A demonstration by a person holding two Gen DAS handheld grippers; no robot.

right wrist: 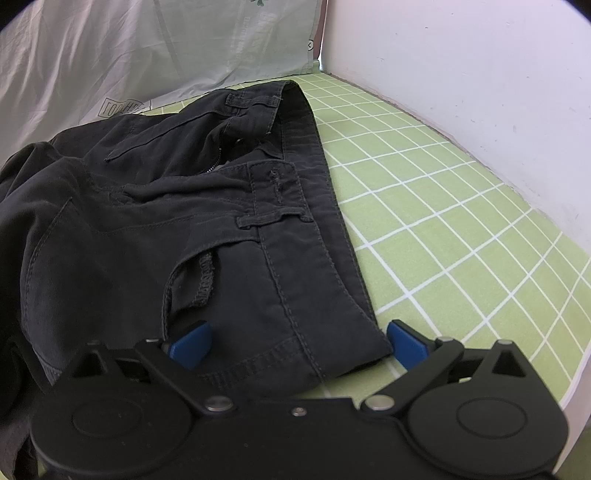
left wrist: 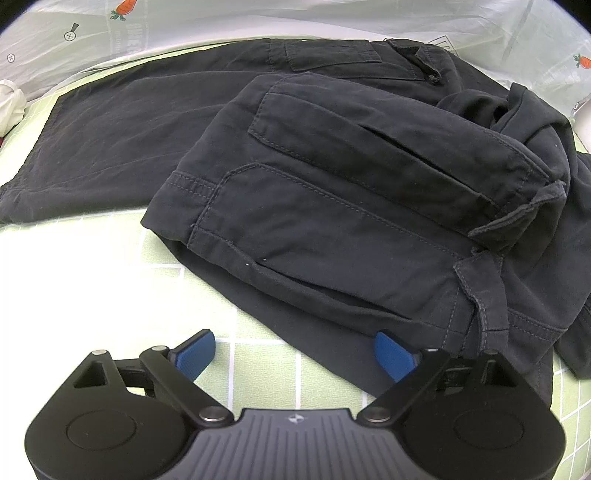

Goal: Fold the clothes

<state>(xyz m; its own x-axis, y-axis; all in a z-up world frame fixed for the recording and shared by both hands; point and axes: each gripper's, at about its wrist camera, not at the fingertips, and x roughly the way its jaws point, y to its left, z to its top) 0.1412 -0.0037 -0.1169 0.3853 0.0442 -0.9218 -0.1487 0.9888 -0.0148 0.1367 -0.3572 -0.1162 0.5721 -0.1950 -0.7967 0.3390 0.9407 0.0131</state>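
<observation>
A pair of dark navy cargo trousers (left wrist: 332, 177) lies on a green checked sheet (left wrist: 110, 288). One leg stretches flat to the far left; the pocketed part is folded over on top. My left gripper (left wrist: 295, 354) is open, blue pads apart, at the near edge of the fabric, holding nothing. In the right wrist view the trousers' waistband (right wrist: 295, 206) with belt loops and open fly runs away from me. My right gripper (right wrist: 297, 341) is open, its jaws either side of the near waistband corner, not closed on it.
A pale printed sheet (left wrist: 258, 18) hangs behind the trousers. A white cloth (left wrist: 11, 103) lies at the far left. A white wall (right wrist: 461, 74) borders the green sheet (right wrist: 461, 229) on the right; the surface's edge is near right.
</observation>
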